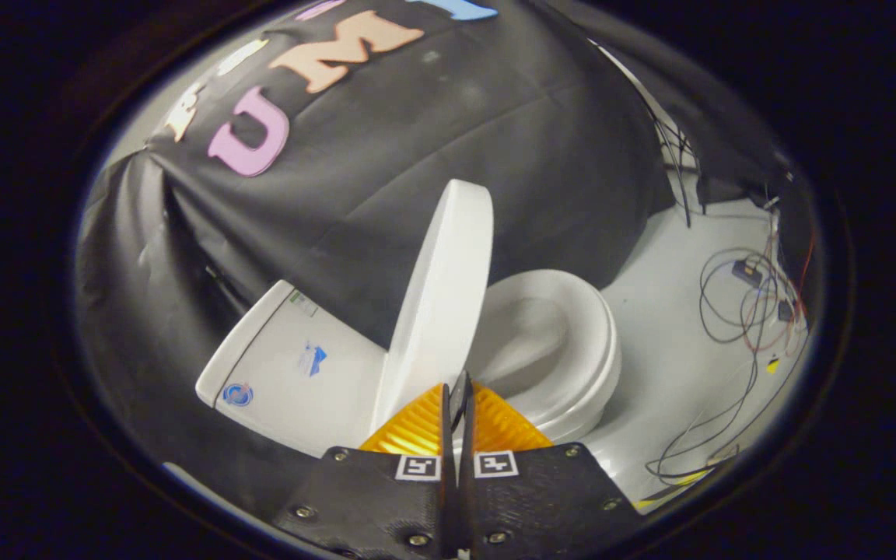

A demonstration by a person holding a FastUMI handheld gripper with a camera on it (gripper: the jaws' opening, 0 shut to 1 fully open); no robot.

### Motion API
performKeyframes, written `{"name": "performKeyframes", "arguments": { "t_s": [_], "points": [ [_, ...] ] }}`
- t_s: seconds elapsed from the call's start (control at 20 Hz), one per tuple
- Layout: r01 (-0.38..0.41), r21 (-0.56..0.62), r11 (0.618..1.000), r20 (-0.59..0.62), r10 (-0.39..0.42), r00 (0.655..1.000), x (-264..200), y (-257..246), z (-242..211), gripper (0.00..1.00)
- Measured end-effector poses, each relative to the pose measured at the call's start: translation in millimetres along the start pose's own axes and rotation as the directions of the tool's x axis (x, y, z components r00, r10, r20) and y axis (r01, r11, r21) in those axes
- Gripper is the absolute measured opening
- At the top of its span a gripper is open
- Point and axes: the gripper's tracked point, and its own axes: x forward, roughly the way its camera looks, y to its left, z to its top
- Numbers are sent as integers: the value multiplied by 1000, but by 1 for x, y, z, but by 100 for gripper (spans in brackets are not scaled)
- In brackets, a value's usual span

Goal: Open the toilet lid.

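While the toilet lid [440, 299] stands raised nearly upright over the tank [292, 365], the claw [457, 400] is clenched with its fingers pressed together, empty, its tips just at the lid's lower edge. The open seat [565, 350] lies beyond, and loose cables [743, 311] trail on the white floor [666, 342].

black cloth wall [432, 171], white floor [673, 327], tangled cables [743, 311]

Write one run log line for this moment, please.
gripper: shut, holds nothing | toilet lid: raised, near upright, just ahead of fingers | seat: down | tank: behind lid
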Motion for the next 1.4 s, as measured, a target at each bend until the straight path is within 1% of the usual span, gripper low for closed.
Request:
{"name": "performKeyframes", "arguments": {
  "t_s": [0.15, 0.35, 0.55, 0.6, 0.8, 0.95, 1.15, 1.4],
  "points": [
    [-4, -17, 1000, 12, 4, 1000, -4, 14, 3, 2],
    [26, -85, 996, 35, -23, 999, -9, 25, 7, 2],
    [10, -114, 993, 69, -2, 998, -12, 42, 10, 2],
    [11, -126, 992, 75, -2, 997, -14, 43, 9, 3],
    [24, -178, 984, 97, -6, 995, -17, 53, 11, 3],
    [22, -219, 975, 111, 2, 994, -16, 72, 12, 3],
    [48, -282, 958, 144, -7, 990, -17, 87, 14, 3],
    [36, -314, 949, 166, 17, 986, -20, 112, 13, 3]
  ]
}}
